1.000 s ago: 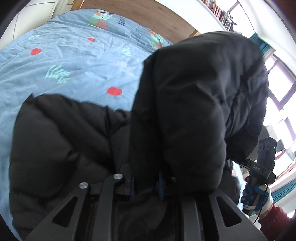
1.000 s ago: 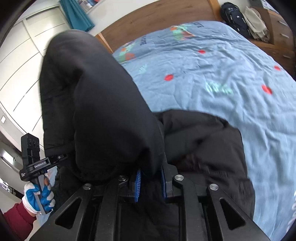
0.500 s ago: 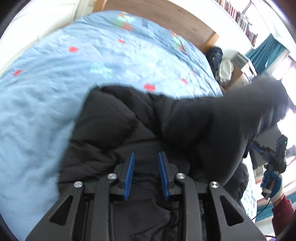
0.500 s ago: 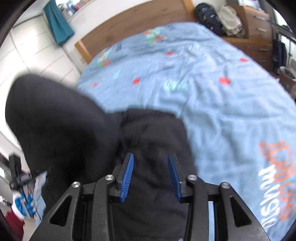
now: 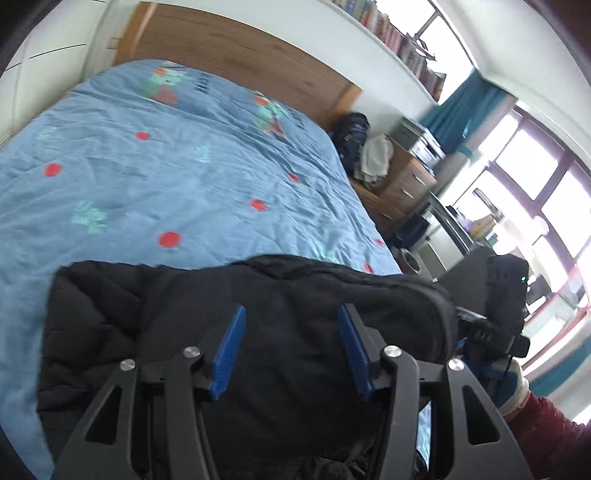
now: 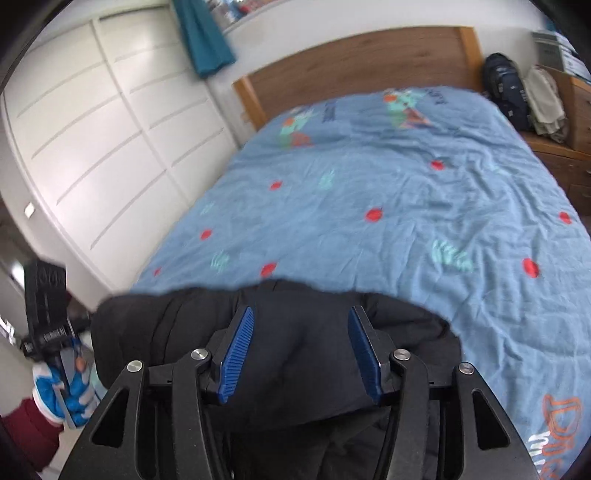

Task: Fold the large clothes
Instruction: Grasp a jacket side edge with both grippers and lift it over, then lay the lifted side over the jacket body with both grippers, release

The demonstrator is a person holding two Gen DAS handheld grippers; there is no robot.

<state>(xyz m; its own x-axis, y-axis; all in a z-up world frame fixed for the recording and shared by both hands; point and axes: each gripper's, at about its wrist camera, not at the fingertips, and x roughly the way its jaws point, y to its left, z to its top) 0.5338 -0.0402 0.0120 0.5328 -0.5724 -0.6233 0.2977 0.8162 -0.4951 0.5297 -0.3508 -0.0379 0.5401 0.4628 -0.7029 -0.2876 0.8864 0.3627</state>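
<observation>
Directly under both spread hand-held grippers [image 5: 291,350] [image 6: 301,354], black jacket [image 5: 155,317].

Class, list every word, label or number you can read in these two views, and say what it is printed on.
"D…": orange print on the blue duvet, cut off at the edge; white print beneath unreadable.
Dark print by the pillows: blurred.
Label on the left claw: blurred.
Book spines: too small.

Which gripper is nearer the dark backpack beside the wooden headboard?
Right, though as a judgement. The dark backpack stands off the bed's right side; the right gripper hovers over the black padded jacket on that side, the left gripper further left.
</observation>
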